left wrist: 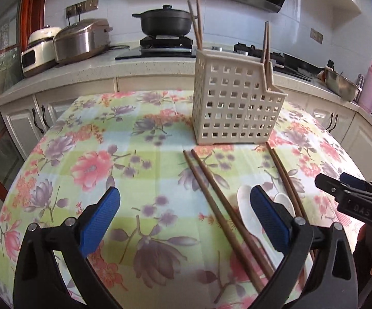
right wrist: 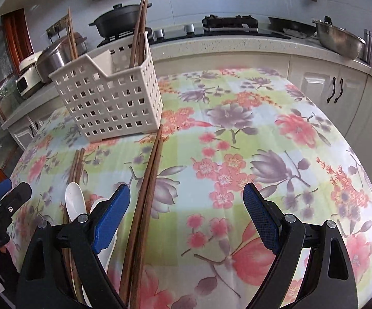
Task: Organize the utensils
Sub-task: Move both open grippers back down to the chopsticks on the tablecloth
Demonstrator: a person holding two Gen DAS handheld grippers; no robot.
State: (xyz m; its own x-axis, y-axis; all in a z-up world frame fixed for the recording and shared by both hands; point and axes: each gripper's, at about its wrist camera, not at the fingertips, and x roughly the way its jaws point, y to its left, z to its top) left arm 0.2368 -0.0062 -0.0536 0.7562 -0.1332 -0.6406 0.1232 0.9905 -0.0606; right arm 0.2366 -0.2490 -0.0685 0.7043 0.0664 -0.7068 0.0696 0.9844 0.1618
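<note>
A cream perforated utensil holder (left wrist: 234, 103) stands on the floral tablecloth (left wrist: 134, 154), with chopsticks upright in it; it also shows in the right wrist view (right wrist: 111, 103). One brown chopstick pair (left wrist: 219, 206) lies in front of it, another pair (left wrist: 286, 182) lies further right. White spoons (left wrist: 245, 206) lie between the pairs. In the right wrist view one pair (right wrist: 147, 190) lies between my fingers, near the left one, and the spoons (right wrist: 75, 203) lie to the left. My left gripper (left wrist: 184, 219) is open and empty. My right gripper (right wrist: 187, 216) is open and empty; it shows in the left wrist view (left wrist: 350, 195).
Behind the table runs a kitchen counter (left wrist: 83, 72) with rice cookers (left wrist: 80, 41), a black pot (left wrist: 165, 20) on the hob and a steel bowl (right wrist: 340, 38). Cabinet doors (right wrist: 335, 92) stand beyond the table's far edge.
</note>
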